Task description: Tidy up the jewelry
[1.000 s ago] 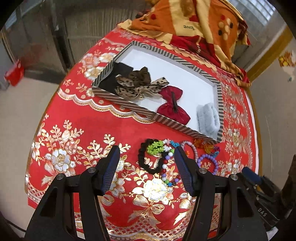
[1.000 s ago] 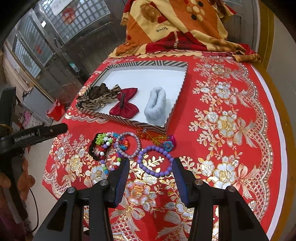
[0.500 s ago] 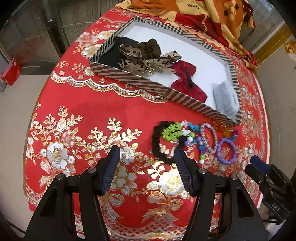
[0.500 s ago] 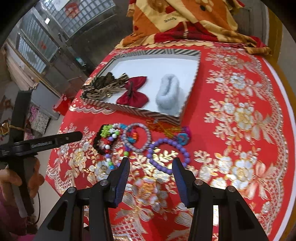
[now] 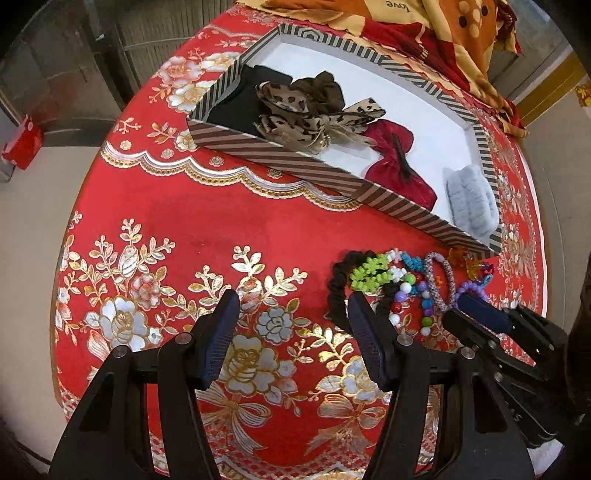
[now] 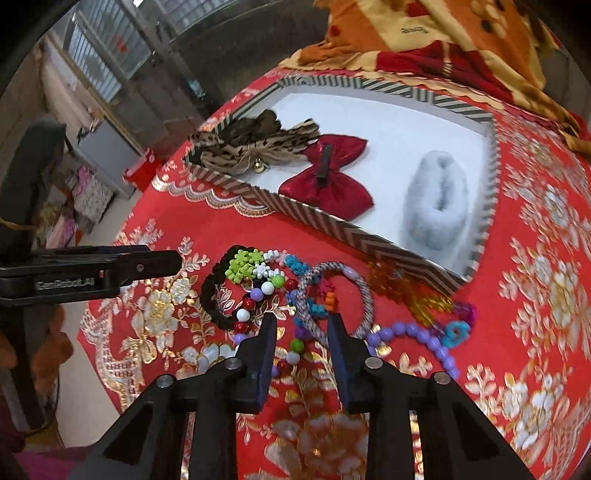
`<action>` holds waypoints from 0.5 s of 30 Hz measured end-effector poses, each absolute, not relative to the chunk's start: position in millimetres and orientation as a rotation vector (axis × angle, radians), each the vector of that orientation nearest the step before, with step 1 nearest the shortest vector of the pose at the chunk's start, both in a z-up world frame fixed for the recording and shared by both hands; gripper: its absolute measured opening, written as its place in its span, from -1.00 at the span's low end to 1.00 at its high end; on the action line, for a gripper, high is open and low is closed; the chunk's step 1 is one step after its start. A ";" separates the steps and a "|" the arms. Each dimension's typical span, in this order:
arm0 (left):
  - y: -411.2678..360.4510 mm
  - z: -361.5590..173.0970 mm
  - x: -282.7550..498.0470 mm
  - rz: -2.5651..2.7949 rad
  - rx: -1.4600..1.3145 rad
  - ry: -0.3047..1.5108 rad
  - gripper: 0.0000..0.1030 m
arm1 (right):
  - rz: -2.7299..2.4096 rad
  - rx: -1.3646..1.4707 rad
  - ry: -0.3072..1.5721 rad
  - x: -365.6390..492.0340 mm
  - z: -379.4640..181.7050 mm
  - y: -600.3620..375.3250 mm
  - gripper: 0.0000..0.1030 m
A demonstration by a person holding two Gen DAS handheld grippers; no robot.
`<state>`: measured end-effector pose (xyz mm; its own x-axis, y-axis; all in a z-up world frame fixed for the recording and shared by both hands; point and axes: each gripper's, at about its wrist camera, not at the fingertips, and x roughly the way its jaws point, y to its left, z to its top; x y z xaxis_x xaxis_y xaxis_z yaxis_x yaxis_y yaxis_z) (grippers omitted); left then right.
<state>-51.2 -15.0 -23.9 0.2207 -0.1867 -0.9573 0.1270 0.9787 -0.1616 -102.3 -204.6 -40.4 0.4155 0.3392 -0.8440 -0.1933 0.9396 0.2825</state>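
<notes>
A pile of bracelets lies on the red cloth in front of a striped tray [image 6: 332, 221]: a black scrunchie [image 6: 212, 306], a multicoloured bead string [image 6: 258, 291], a grey woven bracelet [image 6: 364, 291] and a purple bead bracelet [image 6: 424, 339]. My right gripper [image 6: 301, 325] is open, low over the pile, its fingers either side of the woven bracelet's near edge. My left gripper [image 5: 291, 306] is open and empty, left of the pile [image 5: 399, 284]. The tray [image 5: 280, 155] holds a leopard bow [image 5: 306, 114], a red bow [image 5: 395, 162] and a grey fluffy scrunchie [image 5: 469, 199].
A folded orange and red blanket [image 6: 443, 33] lies behind the tray. The round table's edge [image 5: 62, 295] drops off at the left. A red box [image 5: 20, 147] sits on the floor.
My right gripper has moved down and forward onto the bracelet pile and its jaws have narrowed. My left gripper has shifted left and closer to the table.
</notes>
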 end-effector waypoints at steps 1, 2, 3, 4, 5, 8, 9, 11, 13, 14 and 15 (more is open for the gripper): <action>-13.5 -25.1 -50.1 -0.217 -0.057 1.335 0.18 | 0.336 0.144 1.095 -99.2 -42.7 -202.7 -0.55; -12.2 -26.3 -48.8 -0.216 -0.063 1.340 0.18 | 0.337 0.143 1.099 -96.8 -44.2 -201.8 -0.57; -11.2 -26.7 -48.4 -0.217 -0.067 1.341 0.18 | 0.340 0.145 1.108 -93.7 -46.9 -200.8 -0.59; -10.3 -27.0 -47.8 -0.219 -0.070 1.342 0.18 | 0.344 0.143 1.112 -91.3 -48.6 -199.8 -0.65; -9.9 -27.2 -47.2 -0.221 -0.070 1.343 0.18 | 0.347 0.136 1.117 -90.0 -49.3 -198.8 -0.70; -10.5 -27.5 -44.7 -0.232 -0.067 1.346 0.18 | 0.356 0.116 1.132 -86.9 -53.1 -195.2 -0.85; -11.0 -27.6 -44.1 -0.235 -0.067 1.347 0.18 | 0.356 0.119 1.132 -86.9 -53.8 -196.1 -0.86; -12.7 -28.2 -42.2 -0.245 -0.063 1.350 0.18 | 0.353 0.131 1.136 -88.6 -53.9 -199.4 -0.86; -15.0 -28.4 -40.9 -0.257 -0.060 1.353 0.18 | 0.350 0.167 1.127 -95.8 -48.4 -208.4 -0.86; -16.3 -28.3 -40.3 -0.264 -0.060 1.353 0.18 | 0.350 0.187 1.119 -100.2 -45.1 -212.7 -0.86; -17.0 -28.3 -40.0 -0.269 -0.061 1.353 0.18 | 0.347 0.209 1.112 -104.5 -41.0 -218.5 -0.86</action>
<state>-40.0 -17.0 -28.3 0.1900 -0.2267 -0.9553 0.1564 0.9675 -0.1985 -104.5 -218.5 -41.0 0.3966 0.3750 -0.8379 -0.1685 0.9270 0.3351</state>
